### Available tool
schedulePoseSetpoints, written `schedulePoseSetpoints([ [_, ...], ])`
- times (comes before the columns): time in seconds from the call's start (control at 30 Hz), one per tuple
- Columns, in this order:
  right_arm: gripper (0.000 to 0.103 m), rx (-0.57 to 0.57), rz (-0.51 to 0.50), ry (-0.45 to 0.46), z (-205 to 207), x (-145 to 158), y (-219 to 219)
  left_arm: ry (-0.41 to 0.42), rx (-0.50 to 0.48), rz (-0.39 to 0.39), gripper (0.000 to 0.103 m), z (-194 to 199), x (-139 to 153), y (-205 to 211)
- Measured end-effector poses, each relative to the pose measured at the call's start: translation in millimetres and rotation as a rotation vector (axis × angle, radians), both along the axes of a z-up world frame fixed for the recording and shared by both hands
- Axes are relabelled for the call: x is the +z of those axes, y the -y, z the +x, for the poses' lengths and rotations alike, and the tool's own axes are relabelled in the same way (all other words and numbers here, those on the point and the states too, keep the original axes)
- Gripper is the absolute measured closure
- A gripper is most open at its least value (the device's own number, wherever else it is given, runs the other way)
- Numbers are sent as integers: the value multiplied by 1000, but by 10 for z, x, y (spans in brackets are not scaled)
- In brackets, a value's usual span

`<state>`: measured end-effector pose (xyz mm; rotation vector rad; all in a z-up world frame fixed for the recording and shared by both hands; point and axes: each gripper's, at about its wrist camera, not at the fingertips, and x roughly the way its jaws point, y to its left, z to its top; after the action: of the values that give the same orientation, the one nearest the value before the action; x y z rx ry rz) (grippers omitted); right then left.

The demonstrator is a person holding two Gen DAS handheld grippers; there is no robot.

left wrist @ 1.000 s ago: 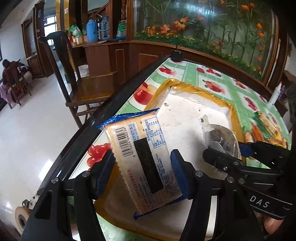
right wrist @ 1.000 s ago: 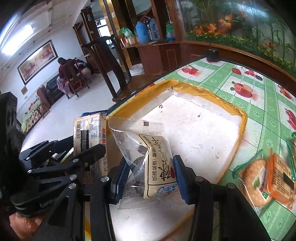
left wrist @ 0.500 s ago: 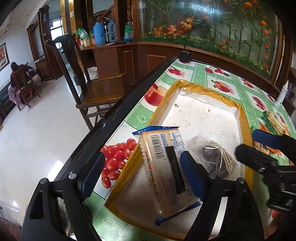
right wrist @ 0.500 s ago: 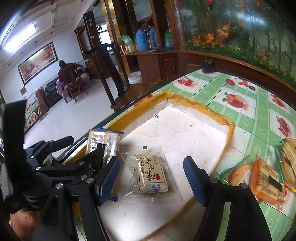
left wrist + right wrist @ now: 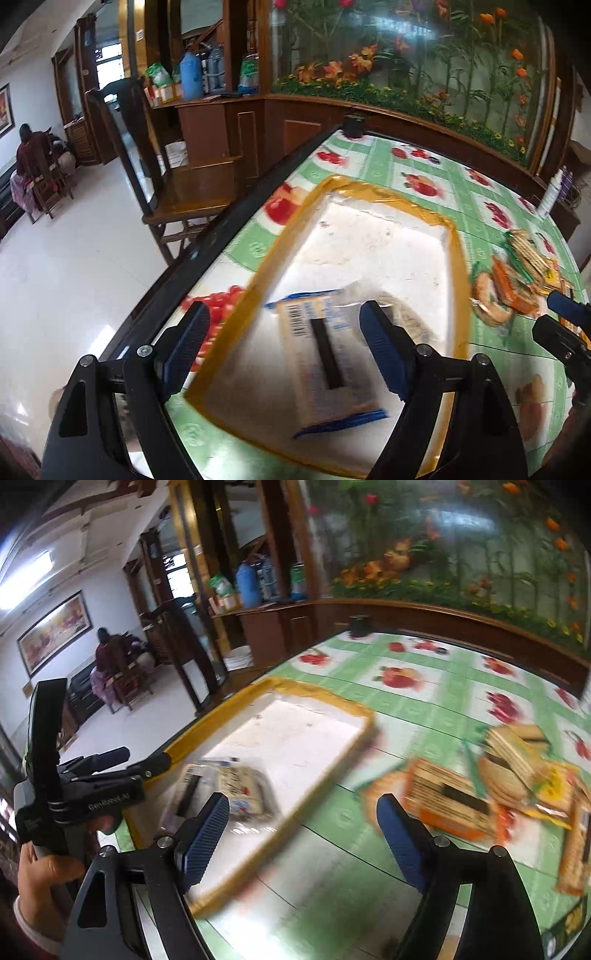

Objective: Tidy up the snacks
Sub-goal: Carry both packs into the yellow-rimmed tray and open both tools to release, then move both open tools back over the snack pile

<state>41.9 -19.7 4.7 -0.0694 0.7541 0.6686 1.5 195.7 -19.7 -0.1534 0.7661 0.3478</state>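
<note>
A white tray with a yellow rim [image 5: 454, 277] [image 5: 325, 694] lies on the fruit-print table. In it lie a blue-edged cracker packet [image 5: 325, 362] [image 5: 188, 790] and, beside it, a clear packet of dark snacks [image 5: 404, 319] [image 5: 236, 786]. My left gripper [image 5: 284, 325] hangs open above the cracker packet without touching it. My right gripper [image 5: 303, 812] is over the table just right of the tray. Its jaws are opening and nothing is between them. A pile of orange and green snack packets [image 5: 480, 786] [image 5: 513, 280] lies to its right.
The table's dark edge [image 5: 221, 229] runs along the left, with a wooden chair [image 5: 177, 177] beyond it. A small black object [image 5: 352, 125] stands at the far end and a white bottle [image 5: 550, 195] at the right. A hand [image 5: 40, 871] holds the left gripper's handle.
Both grippers opened and let go of their packets, which now lie in the tray. The right gripper swung right towards the snack pile. The left gripper drew back a little.
</note>
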Motion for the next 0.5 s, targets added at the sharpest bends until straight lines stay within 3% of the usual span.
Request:
schedulePoseSetpoints([
  [0.5,18,-242,5,-37,-21,-171,1344,3,-257,43,19,336,174,1134],
])
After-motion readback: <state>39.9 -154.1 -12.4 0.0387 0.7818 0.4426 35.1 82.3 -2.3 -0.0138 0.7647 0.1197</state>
